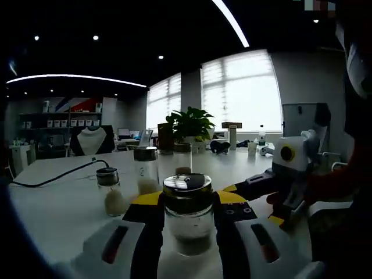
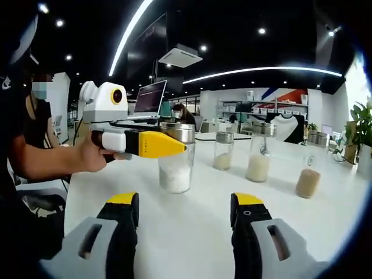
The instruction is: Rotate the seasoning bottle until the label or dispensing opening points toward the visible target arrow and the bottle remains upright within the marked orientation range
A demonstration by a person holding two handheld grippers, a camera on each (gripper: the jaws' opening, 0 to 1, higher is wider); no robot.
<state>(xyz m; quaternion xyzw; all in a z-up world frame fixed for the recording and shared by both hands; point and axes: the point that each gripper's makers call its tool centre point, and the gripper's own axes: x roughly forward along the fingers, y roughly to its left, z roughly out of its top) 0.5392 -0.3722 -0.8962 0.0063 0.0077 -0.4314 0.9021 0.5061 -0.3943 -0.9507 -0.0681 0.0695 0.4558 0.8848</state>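
**Left gripper clamped on the seasoning bottle, right gripper spread and empty**

In the left gripper view, the left gripper (image 1: 187, 216) has its two yellow-tipped jaws pressed against either side of a wide glass seasoning bottle (image 1: 187, 214) with a shiny metal lid. The bottle stands upright on the white table (image 1: 64, 203), a pale powder showing in its lower part. Behind the seasoning bottle stand three more jars: a short shaker (image 1: 110, 192) off to its left, a taller jar (image 1: 146, 170) just behind it, and a narrow jar (image 1: 182, 158) further back. A black cable (image 1: 52, 179) trails across the table beyond the short shaker. A potted plant (image 1: 189, 125) sits behind the jars, near the windows.

In the right gripper view, the right gripper (image 2: 185, 218) has its jaws well apart over bare tabletop, holding nothing. Ahead of it the same seasoning bottle (image 2: 176, 165) shows from the side, the left gripper (image 2: 168, 145) closed on its upper half and held by a person's hand (image 2: 93, 156). No arrow or label can be made out.
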